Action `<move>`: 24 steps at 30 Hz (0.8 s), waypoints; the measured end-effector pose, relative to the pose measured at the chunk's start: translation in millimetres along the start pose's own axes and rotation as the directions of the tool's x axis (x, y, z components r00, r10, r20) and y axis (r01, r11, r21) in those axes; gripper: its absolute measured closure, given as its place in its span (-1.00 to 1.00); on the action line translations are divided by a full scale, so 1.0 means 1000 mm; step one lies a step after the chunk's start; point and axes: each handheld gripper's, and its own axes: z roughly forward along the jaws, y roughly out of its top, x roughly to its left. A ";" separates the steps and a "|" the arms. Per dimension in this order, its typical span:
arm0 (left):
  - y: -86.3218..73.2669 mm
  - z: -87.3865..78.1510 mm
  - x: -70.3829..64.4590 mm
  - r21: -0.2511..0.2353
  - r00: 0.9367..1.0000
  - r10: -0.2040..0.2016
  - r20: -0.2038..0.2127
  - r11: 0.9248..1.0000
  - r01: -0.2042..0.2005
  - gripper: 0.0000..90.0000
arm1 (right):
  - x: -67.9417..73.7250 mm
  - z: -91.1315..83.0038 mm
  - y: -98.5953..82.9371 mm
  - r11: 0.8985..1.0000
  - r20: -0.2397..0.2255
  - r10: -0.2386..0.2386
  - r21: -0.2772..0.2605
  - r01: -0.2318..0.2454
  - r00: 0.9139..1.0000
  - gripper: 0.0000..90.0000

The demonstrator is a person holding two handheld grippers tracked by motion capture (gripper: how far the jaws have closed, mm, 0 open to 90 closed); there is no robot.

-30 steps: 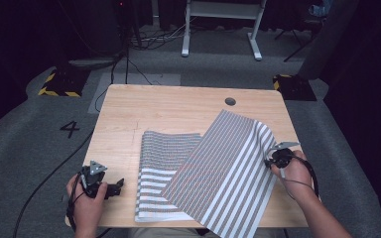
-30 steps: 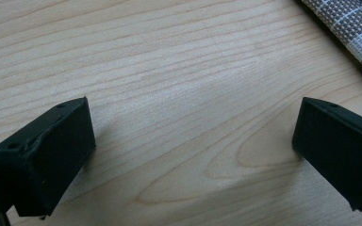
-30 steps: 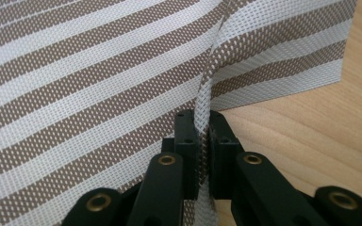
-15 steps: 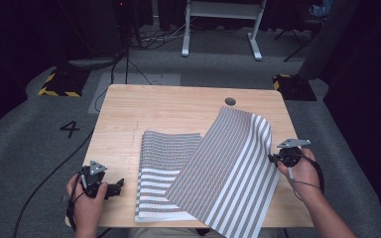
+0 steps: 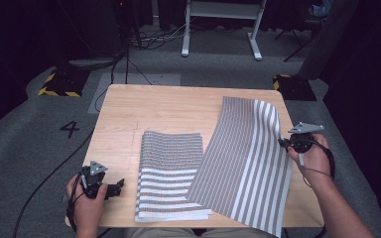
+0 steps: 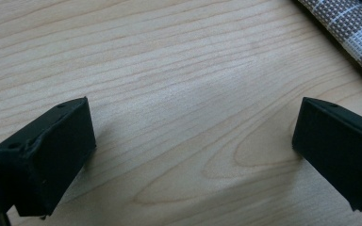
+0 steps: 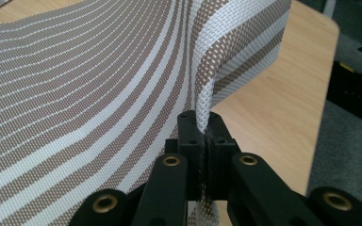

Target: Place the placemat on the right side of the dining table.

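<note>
Your left claw rests wide open at the tabletop's near-left corner. Your right claw pinches the striped mat's right edge, lifting it. Next, carry it clear of the stack.

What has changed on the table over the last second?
The right claw, shut on the edge of the top striped mat, has carried that edge outward to the right, swinging the mat off the folded stack and uncovering more of it. The left claw has stayed open, resting at the near left corner of the table, and the stack has not moved.
</note>
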 end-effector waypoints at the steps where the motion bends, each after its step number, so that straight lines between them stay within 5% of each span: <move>1: 0.000 0.000 0.000 0.002 1.000 0.001 -0.002 1.000 -0.001 -1.00 | -0.003 0.000 0.002 1.000 0.007 -0.003 0.002 0.003 1.000 0.96; 16: 0.000 0.000 0.000 0.004 1.000 0.001 0.001 1.000 -0.001 -1.00 | -0.048 0.026 0.021 0.998 0.111 -0.042 0.045 0.038 0.993 0.95; 24: 0.000 0.000 0.000 0.002 1.000 0.002 0.002 1.000 -0.002 -1.00 | -0.065 0.061 0.023 0.997 0.099 -0.055 0.055 0.050 0.994 0.92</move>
